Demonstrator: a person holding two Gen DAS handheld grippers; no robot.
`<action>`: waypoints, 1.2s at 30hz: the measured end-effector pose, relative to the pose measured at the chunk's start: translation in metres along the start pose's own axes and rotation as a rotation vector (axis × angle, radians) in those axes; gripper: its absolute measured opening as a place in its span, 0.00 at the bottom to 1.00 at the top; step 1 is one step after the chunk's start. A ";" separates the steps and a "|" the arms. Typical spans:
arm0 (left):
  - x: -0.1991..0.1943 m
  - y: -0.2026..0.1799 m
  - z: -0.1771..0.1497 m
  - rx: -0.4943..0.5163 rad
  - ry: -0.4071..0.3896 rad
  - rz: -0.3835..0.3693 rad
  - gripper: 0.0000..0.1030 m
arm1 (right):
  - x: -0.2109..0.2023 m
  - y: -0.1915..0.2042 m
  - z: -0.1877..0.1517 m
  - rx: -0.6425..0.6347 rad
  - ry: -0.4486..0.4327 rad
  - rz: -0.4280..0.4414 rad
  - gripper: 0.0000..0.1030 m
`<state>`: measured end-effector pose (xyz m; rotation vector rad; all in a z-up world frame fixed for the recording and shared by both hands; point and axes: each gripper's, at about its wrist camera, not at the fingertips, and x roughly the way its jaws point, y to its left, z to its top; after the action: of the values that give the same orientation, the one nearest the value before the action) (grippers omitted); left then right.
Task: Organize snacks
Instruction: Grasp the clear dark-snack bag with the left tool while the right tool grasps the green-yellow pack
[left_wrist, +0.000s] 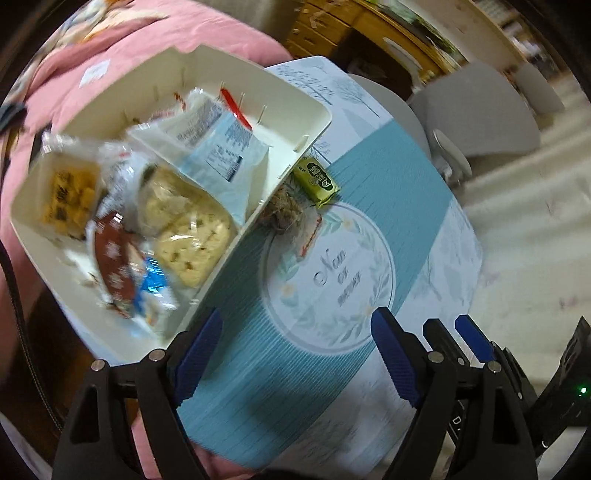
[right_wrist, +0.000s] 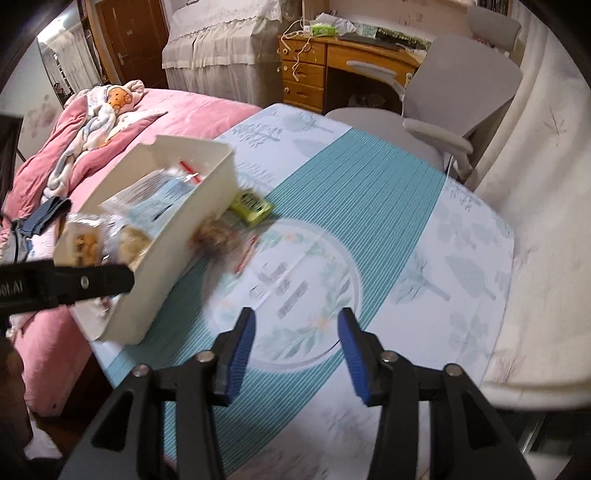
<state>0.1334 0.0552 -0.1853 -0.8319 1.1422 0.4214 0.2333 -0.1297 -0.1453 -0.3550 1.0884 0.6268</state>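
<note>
A white bin (left_wrist: 295, 147) (right_wrist: 177, 251) stands on the table's left side and holds several wrapped snacks, among them pale biscuits (left_wrist: 184, 225) and a red-brown packet (left_wrist: 112, 258). A green packet (left_wrist: 317, 181) (right_wrist: 253, 206) and a clear bag of brown snack (left_wrist: 282, 214) (right_wrist: 218, 240) lie on the cloth beside the bin's right wall. My left gripper (left_wrist: 299, 332) is open and empty above the cloth near the bin's corner. My right gripper (right_wrist: 295, 328) is open and empty over the round print; its fingers (left_wrist: 469, 336) show at the left view's lower right.
The table (right_wrist: 461, 258) carries a teal and white cloth. A pink bed (right_wrist: 155, 107) lies left of it. A grey chair (right_wrist: 458, 96) and a wooden desk (right_wrist: 314, 70) stand behind. A white cover (right_wrist: 546, 221) is at the right.
</note>
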 end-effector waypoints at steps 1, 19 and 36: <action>0.008 -0.001 -0.001 -0.029 -0.008 0.007 0.81 | 0.006 -0.004 0.005 -0.005 -0.009 0.003 0.50; 0.106 0.000 -0.014 -0.367 -0.239 0.080 0.81 | 0.120 -0.027 0.056 -0.261 -0.151 0.120 0.56; 0.127 -0.018 0.019 -0.467 -0.363 0.219 0.81 | 0.163 0.010 0.077 -0.404 -0.194 0.361 0.56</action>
<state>0.2060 0.0444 -0.2920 -0.9853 0.8047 1.0057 0.3329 -0.0304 -0.2579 -0.4378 0.8399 1.1856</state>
